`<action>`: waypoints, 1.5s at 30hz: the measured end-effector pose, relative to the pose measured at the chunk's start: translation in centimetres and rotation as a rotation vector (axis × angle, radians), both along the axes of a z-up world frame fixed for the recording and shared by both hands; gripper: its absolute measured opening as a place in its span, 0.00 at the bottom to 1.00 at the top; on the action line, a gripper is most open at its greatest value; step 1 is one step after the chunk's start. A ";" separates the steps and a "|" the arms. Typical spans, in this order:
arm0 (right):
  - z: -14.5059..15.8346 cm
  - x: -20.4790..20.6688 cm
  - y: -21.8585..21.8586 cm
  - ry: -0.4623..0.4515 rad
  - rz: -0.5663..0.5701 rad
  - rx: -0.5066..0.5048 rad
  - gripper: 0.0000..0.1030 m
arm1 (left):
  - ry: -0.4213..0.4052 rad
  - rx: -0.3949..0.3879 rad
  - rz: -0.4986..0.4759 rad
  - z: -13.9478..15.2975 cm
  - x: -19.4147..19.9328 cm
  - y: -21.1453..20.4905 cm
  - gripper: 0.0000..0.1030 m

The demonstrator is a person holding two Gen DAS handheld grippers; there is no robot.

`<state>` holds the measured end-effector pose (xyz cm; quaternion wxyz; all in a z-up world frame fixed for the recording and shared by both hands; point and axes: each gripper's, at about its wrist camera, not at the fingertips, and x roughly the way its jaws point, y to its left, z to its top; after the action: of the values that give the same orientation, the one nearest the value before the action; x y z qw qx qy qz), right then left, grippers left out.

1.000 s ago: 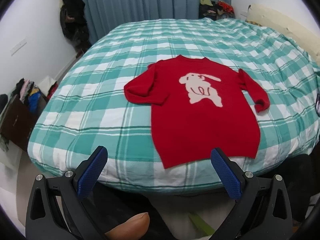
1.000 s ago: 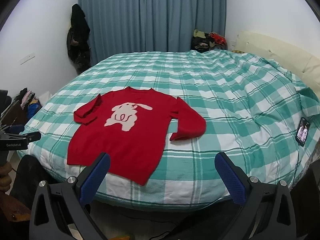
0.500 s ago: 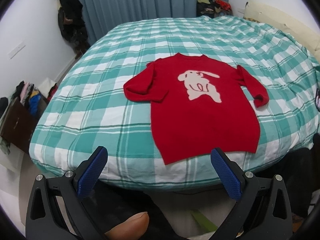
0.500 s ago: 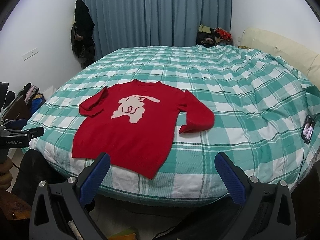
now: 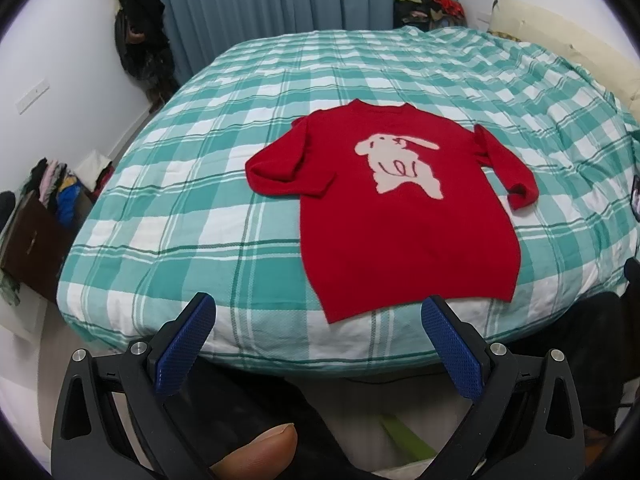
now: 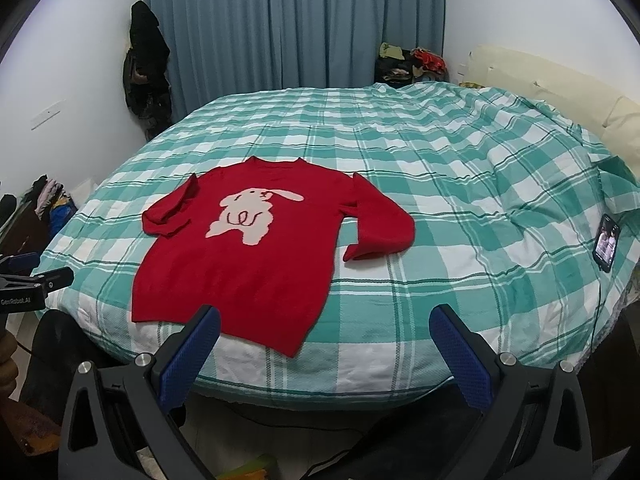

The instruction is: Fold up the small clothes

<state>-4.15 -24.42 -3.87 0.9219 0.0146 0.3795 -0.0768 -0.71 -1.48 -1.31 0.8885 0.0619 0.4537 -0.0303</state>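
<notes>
Left wrist view: wide bed under a green-and-white checked cover, filling most of the picture, blue curtain behind. Spread flat near the front edge, a red sweater with a pale rabbit on the chest, neckline toward the curtain, hem toward the camera. Long axis running straight away from the jaws, hem nearest, collar farthest. Sleeves bent rather than stretched out: left sleeve doubled back against the body, right sleeve angled down with its cuff turned over.

Left gripper held off the bed's front edge, jaws wide apart, nothing between them, blue pads well short of the cloth. Hem lying ahead and to the right of this gripper. Right gripper likewise spread and empty; in the right wrist view the sweater sits ahead and to the left, one blue pad overlapping the hem in the picture, contact not evident. Probably both about equally close to the hem, each nearer its own side and sleeve.

No fold begun, by the look of it; sleeves likely first.

Smaller things: a phone with its screen lit at the bed's right side, well apart from the sweater. On the floor at left, an open box holding jumbled clothes.
</notes>
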 end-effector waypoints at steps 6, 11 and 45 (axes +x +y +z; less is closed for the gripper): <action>-0.3 0.1 -0.1 0.011 -0.008 -0.004 1.00 | 0.013 0.003 0.005 -0.3 0.2 -0.1 1.00; -0.4 0.1 -0.1 0.012 -0.005 -0.002 1.00 | 0.012 0.012 0.009 -0.3 0.3 -0.2 1.00; -1.1 0.0 0.3 0.026 0.006 0.008 1.00 | 0.016 0.034 0.018 -0.5 0.3 -0.1 1.00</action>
<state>-4.12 -24.17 -4.93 0.9169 0.0163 0.3920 -0.0728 -0.43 -1.57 -1.79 0.8838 0.0727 0.4619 -0.0152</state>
